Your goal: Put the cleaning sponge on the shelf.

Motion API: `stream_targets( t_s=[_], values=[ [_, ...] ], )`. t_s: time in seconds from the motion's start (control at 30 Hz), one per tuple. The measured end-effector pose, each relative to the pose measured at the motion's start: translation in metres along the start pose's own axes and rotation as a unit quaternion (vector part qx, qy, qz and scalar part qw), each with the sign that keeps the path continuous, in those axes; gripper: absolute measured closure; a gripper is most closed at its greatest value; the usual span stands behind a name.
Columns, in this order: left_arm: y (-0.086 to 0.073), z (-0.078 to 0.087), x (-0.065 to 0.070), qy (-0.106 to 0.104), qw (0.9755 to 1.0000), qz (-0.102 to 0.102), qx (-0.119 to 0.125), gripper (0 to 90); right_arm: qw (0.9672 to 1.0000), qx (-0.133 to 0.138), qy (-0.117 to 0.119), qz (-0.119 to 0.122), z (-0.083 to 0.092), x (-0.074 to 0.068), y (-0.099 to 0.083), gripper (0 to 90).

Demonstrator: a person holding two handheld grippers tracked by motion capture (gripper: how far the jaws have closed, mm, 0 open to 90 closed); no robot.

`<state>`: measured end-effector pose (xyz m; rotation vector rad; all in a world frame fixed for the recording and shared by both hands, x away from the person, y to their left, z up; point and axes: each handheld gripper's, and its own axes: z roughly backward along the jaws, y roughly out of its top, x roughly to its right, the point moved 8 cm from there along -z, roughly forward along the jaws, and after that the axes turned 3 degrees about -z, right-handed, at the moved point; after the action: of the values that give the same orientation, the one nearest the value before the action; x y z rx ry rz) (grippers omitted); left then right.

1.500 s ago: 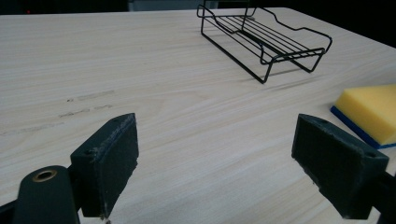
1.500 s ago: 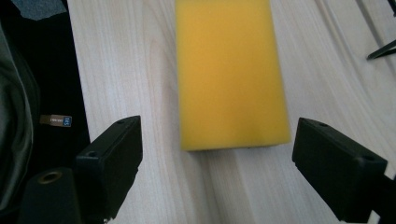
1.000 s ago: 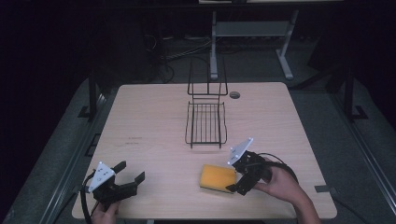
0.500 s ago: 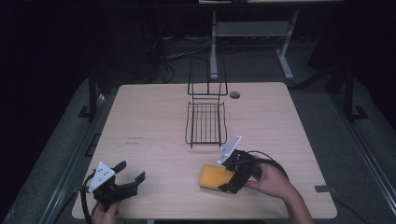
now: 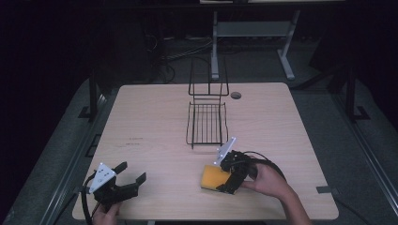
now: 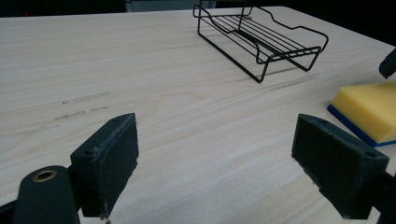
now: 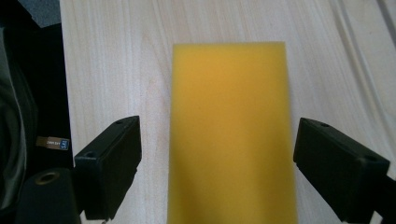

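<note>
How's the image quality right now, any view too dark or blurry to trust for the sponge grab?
High view: table evenly lit, surroundings nearly black, sponge small but distinct beside the right tongs. Right gripper view: sponge bright and sharp-edged enough between the open jaws, its near end slightly soft. Left gripper view: wire rack crisp, faint shadow beneath it; left tongs open, no glare.

Left gripper [image 5: 127, 174] held low at near left, jaws wide apart, gripping nothing. Right gripper [image 5: 230, 178] tilted down, jaws wide apart; right hand [image 5: 268, 180] behind it.
</note>
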<state>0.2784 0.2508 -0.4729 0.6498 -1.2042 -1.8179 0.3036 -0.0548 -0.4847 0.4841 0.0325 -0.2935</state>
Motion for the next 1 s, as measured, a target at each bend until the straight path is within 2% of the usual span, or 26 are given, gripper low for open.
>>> stream_targets(
  t_s=[0.37, 0.63, 1.0],
  values=[
    [0.0, 0.0, 0.001, -0.002, 1.0, 0.001, 0.001, 14.0, 1.0, -0.005, -0.006, 0.001, -0.003, 0.004, -0.001, 14.3],
    [0.0, 0.0, 0.0, -0.002, 1.0, 0.001, 0.0, 14.0, 0.9998, -0.015, -0.013, 0.001, -0.011, 0.006, 0.0, 14.3],
    [0.0, 0.0, 0.001, -0.003, 1.0, 0.003, 0.0, 14.1, 0.9995, -0.031, -0.009, 0.0, -0.023, 0.007, -0.001, 14.3]
  ],
)
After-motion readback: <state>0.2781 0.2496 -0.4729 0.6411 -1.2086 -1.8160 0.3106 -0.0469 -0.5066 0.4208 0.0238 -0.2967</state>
